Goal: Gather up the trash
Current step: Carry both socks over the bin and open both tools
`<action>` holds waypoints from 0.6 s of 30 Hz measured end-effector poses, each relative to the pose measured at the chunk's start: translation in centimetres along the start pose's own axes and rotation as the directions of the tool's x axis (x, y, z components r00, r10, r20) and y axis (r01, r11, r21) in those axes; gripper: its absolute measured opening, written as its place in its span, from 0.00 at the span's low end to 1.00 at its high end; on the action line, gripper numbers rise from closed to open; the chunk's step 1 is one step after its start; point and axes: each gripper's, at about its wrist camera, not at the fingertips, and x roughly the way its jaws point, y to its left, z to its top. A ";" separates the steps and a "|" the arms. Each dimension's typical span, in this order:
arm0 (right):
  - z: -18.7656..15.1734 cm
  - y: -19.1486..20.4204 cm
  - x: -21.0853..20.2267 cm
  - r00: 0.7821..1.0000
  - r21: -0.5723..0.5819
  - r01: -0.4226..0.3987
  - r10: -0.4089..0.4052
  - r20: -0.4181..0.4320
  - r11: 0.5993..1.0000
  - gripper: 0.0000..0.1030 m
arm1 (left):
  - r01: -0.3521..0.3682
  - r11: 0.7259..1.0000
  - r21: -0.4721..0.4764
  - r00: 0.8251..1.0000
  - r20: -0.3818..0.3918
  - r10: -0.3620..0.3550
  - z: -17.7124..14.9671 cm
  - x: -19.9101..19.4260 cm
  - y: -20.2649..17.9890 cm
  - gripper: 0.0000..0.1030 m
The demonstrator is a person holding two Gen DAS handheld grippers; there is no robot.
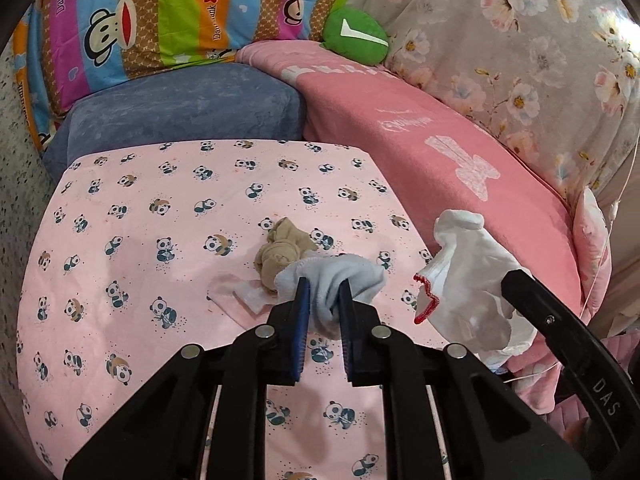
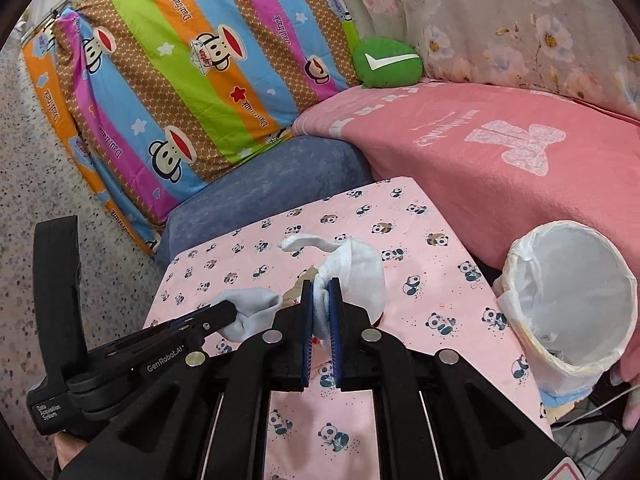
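With my left gripper point(image 1: 324, 292) clamped on the pale blue sock point(image 1: 336, 276) and my right gripper point(image 2: 321, 292) on the white sock point(image 2: 356, 276), both clear of the panda-print surface point(image 1: 140, 208), I must next carry them to the lined bin point(image 2: 576, 300) at my right's three o'clock.

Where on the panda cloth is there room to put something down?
The panda cloth is bare on its left side and along the far edge by the blue cushion. It's crowded mid-cloth around the beige sock and paper scrap.

Both tongs point(image 1: 324, 292) point(image 2: 320, 292) clamped, raised
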 end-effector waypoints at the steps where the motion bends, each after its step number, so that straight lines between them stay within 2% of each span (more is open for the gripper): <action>1: 0.0 -0.2 -0.4 1.000 0.003 0.002 -0.002 0.003 1.000 0.09 | 0.005 1.000 0.010 1.000 0.002 -0.005 -0.1 -0.1 -0.6 0.13; 18: -0.7 -8.6 -6.6 0.993 0.135 0.079 -0.090 0.073 0.988 0.09 | 0.074 0.982 0.173 0.997 -0.026 -0.071 -1.7 0.8 -10.6 0.14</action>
